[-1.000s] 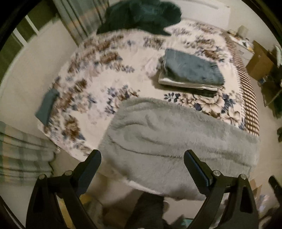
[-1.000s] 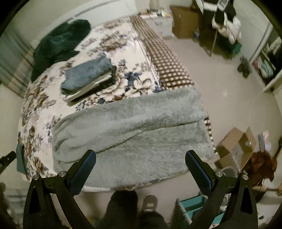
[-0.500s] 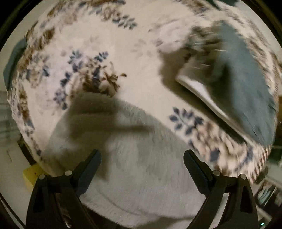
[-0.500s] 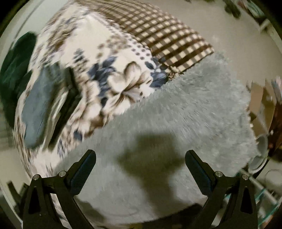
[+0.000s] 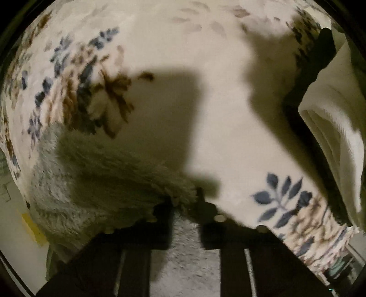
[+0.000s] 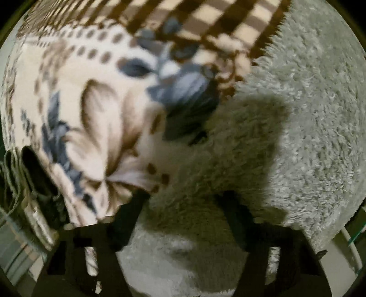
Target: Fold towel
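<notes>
The fluffy grey towel (image 5: 91,182) lies on the flowered bedspread (image 5: 228,114). In the left wrist view one of its far corners is pinched between the fingers of my left gripper (image 5: 185,205), which is shut on it and points straight down. In the right wrist view the towel (image 6: 308,114) fills the right side. Its far edge bunches up between the two fingers of my right gripper (image 6: 185,205). Those jaws are closing with a wide gap still between them, and the pile is not visibly squeezed.
A folded stack of pale and dark cloth (image 5: 331,137) lies on the bed to the right of my left gripper. The checked border of the bedspread (image 6: 205,18) runs beyond the towel's right corner. The same stack's edge (image 6: 29,182) shows at the left.
Both grippers came down from high above the bed onto the towel's far edge. The left one shut on the corner. The right jaws narrowed from wide open to about half.
</notes>
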The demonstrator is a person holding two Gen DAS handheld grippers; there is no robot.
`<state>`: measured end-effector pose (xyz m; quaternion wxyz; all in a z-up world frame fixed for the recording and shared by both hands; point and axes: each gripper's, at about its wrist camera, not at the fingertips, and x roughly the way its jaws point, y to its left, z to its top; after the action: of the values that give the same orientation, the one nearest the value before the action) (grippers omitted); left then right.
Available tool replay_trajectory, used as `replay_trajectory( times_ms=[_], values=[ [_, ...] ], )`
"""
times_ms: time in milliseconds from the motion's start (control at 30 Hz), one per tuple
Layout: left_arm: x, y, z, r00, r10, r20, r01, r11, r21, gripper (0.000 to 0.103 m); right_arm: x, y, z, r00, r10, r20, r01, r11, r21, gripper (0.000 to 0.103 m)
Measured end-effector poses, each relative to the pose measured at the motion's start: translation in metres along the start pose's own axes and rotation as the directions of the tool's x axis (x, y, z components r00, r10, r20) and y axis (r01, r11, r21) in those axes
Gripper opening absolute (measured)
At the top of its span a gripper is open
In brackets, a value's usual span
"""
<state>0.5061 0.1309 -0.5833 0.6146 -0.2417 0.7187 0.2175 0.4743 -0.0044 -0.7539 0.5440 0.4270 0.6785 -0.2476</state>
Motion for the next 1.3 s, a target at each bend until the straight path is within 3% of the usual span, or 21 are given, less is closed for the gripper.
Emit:
replay_trajectory(
  times_ms=[33,67,300,400,500,667,833,867,900,967,1033,1167,1300],
  values=[
    [-0.003,0.000,-0.003,1.000,-0.006,0.015,0.006,1.000,0.005,0.007,0.001,0.000,0.000,1.000,-0.013,0.012,0.013,1.000,0.004,0.023],
    [-0.011,0.001,-0.007,0.999,-0.014,0.035,0.014,1.000,0.011,0.006,0.000,0.000,-0.001,0.999,-0.025,0.023,0.025,1.000,0.003,0.012],
    [-0.044,0.000,-0.018,0.992,-0.043,0.114,0.040,0.999,0.030,0.006,-0.028,0.024,-0.010,0.992,0.055,0.115,-0.048,0.997,-0.060,0.008],
    [-0.046,0.005,-0.031,0.991,-0.047,0.124,0.043,0.998,0.034,0.006,-0.019,0.037,-0.009,0.998,0.036,0.058,-0.029,0.994,-0.109,0.009],
    [-0.059,0.017,-0.055,0.986,-0.083,0.147,0.079,0.996,0.034,0.005,-0.015,0.039,-0.012,0.997,0.037,0.067,-0.027,0.989,-0.149,0.009],
    [-0.113,0.046,-0.093,0.955,-0.173,0.241,0.163,0.985,0.062,0.005,-0.044,0.028,-0.027,0.983,0.145,0.114,-0.121,0.972,-0.200,0.008],
    [-0.178,0.093,-0.156,0.900,-0.294,0.323,0.280,0.956,0.089,0.005,-0.106,0.006,-0.053,0.931,0.325,0.168,-0.274,0.924,-0.266,0.008],
    [-0.185,0.080,-0.160,0.894,-0.300,0.333,0.287,0.954,0.089,0.005,-0.118,-0.008,-0.057,0.921,0.348,0.174,-0.294,0.915,-0.275,0.008],
    [-0.181,0.092,-0.168,0.888,-0.307,0.342,0.294,0.952,0.090,0.005,-0.126,-0.027,-0.070,0.914,0.364,0.179,-0.307,0.909,-0.284,0.008],
    [-0.165,0.114,-0.184,0.897,-0.294,0.331,0.286,0.955,0.076,0.005,-0.139,-0.076,-0.069,0.911,0.373,0.177,-0.311,0.902,-0.298,0.008],
    [-0.136,0.130,-0.194,0.922,-0.245,0.300,0.240,0.969,0.057,0.005,-0.155,-0.122,-0.073,0.920,0.354,0.170,-0.293,0.907,-0.303,0.008],
    [-0.067,0.177,-0.227,0.969,-0.170,0.181,0.179,0.983,-0.035,0.005,-0.120,-0.189,-0.103,0.960,0.245,0.135,-0.198,0.936,-0.292,0.007],
    [-0.016,0.208,-0.251,0.987,-0.116,0.110,0.126,0.988,-0.093,0.005,-0.076,-0.236,-0.116,0.986,0.129,0.102,-0.097,0.957,-0.273,0.007]
  ],
)
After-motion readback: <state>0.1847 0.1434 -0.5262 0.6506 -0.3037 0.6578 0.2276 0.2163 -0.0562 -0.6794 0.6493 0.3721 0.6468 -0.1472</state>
